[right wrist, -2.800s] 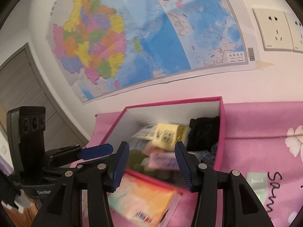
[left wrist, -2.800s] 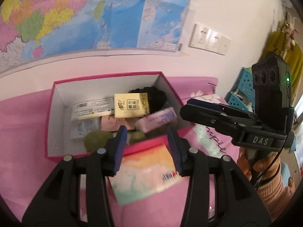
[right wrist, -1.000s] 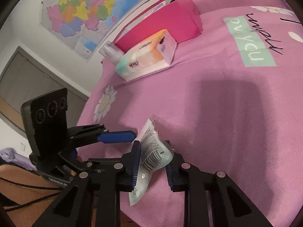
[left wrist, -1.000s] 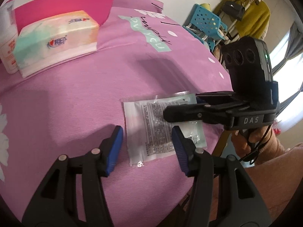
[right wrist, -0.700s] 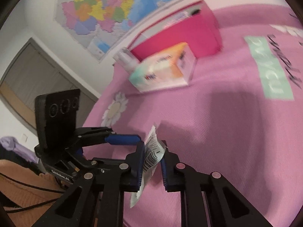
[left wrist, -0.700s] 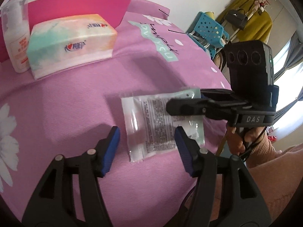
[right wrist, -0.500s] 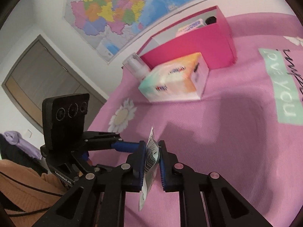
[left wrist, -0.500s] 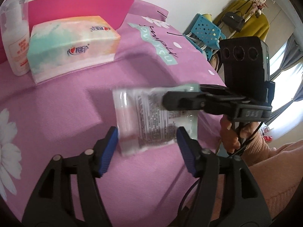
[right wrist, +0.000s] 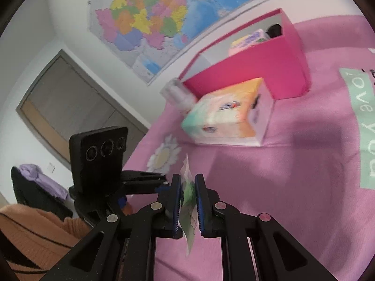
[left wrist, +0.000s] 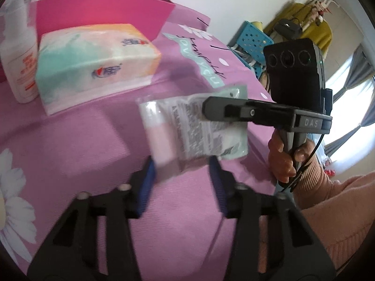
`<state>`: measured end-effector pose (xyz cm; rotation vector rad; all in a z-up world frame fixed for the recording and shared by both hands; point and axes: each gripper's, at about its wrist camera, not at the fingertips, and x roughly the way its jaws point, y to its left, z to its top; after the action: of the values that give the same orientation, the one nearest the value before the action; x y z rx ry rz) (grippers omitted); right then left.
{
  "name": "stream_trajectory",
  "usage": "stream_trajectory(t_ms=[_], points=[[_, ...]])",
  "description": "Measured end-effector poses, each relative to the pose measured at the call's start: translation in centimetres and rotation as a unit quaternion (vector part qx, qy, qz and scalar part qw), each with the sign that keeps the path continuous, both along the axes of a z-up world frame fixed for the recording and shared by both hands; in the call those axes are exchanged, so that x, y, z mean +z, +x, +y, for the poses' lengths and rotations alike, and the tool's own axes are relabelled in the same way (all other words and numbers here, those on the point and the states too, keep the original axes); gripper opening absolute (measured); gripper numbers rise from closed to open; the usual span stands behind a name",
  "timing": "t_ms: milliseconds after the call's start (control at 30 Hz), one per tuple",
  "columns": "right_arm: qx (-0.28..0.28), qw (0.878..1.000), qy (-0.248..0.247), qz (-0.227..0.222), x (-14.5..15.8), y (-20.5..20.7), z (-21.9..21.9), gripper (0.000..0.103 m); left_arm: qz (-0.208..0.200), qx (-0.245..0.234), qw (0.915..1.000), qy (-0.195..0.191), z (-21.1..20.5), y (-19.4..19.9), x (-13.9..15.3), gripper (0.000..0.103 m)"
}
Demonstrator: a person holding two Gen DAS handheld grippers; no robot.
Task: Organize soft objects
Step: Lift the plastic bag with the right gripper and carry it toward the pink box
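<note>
1 clear plastic packet (left wrist: 199, 126) is seen pinched edge-on between the blue pads of the right gripper (right wrist: 188, 195), lifted clear of the pink bedspread (left wrist: 70, 145). Its printed back carries fine text and a barcode, too blurred to be read. The left gripper (left wrist: 181, 178) is held with its fingers spread, just below the packet and gripping nothing. "DAS" is read on the side of the right gripper's body.

1 soft tissue pack (left wrist: 93, 63), coloured teal, white and orange with a red and blue logo, is laid near the far edge of the bedspread, touching 1 white bottle (left wrist: 17, 53) with red lettering that cannot be made out. Behind both, 1 open pink box (right wrist: 257, 70) is stood against the wall, with several small packs visible inside. "love you" is printed on a teal patch of the bedspread. 1 coloured map (right wrist: 168, 16) is hung on the wall.
</note>
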<state>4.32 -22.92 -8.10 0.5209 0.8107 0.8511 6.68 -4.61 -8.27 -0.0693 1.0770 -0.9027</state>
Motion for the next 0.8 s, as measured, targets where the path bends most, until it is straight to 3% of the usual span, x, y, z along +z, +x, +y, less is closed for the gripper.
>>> stream_trajectory(t_ms=[267, 333, 400, 467, 500, 700, 800], points=[[-0.019, 0.999, -0.006, 0.026, -0.9, 1.1, -0.1, 0.011, 0.002, 0.016, 0.9999, 0.002, -0.2, 0.5, -0.2, 0.032], [-0.018, 0.999, 0.017, 0.038, -1.3, 1.4, -0.5, 0.011, 0.015, 0.013, 0.9998, 0.002, -0.1, 0.9, -0.6, 0.032], [-0.016, 0.999, 0.027, 0.038, -1.4, 1.4, -0.7, 0.011, 0.018, 0.010, 0.9998, -0.004, 0.0, 1.1, -0.5, 0.041], [-0.013, 0.998, 0.041, 0.039, -1.4, 1.5, -0.8, 0.012, 0.007, 0.010, 0.9999, -0.010, 0.3, 1.1, 0.0, 0.057], [-0.011, 0.998, 0.050, 0.041, -1.4, 1.5, -0.9, 0.012, 0.000, 0.011, 0.9999, -0.011, 0.4, 1.1, 0.2, 0.059], [0.018, 0.994, 0.094, 0.044, -1.4, 1.7, -0.7, 0.011, -0.005, -0.033, 0.9990, -0.029, -0.1, 0.8, 1.2, 0.062], [0.026, 0.994, 0.096, 0.042, -1.3, 2.0, -0.2, 0.011, -0.006, -0.027, 0.9994, -0.019, -0.7, 0.7, 0.8, 0.058]])
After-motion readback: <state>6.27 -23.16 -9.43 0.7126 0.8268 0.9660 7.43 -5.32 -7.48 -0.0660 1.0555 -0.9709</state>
